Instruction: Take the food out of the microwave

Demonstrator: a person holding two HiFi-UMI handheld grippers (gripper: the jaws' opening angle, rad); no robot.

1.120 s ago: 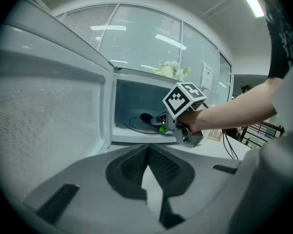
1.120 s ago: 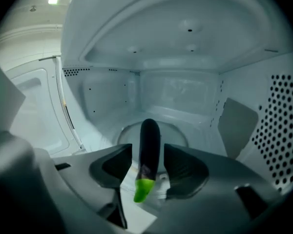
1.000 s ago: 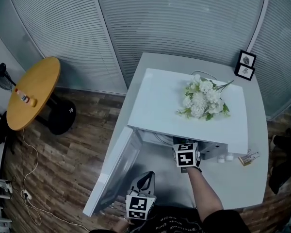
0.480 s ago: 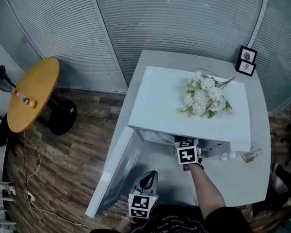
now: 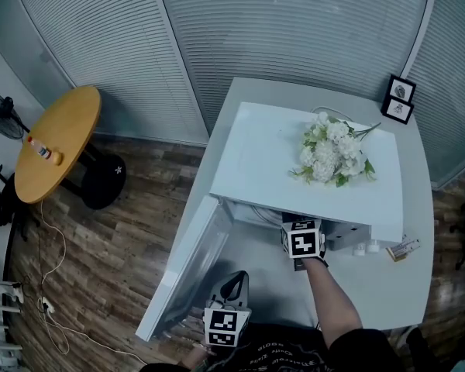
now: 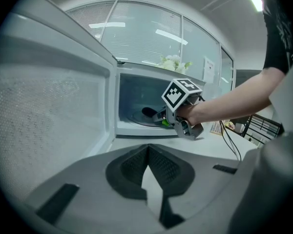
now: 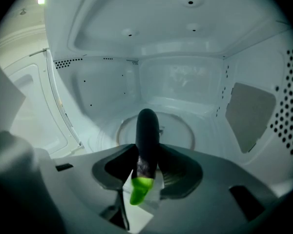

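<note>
The white microwave stands on a pale table with its door swung open to the left. Inside, on the glass turntable, lies a dark purple eggplant with a green stem end. My right gripper reaches into the cavity. Its jaws are closing with the eggplant between them, and the pads are very near the eggplant's sides. In the left gripper view the right gripper sits at the microwave's mouth by the eggplant. My left gripper hangs in front of the open door, shut and empty.
A bunch of white flowers lies on top of the microwave. Two small picture frames stand at the table's far right corner, and small items lie right of the microwave. An orange round table stands to the left on the wooden floor.
Only the head view has shifted slightly. Both grippers keep their places, the right one at the microwave's mouth and the left one by the open door.
</note>
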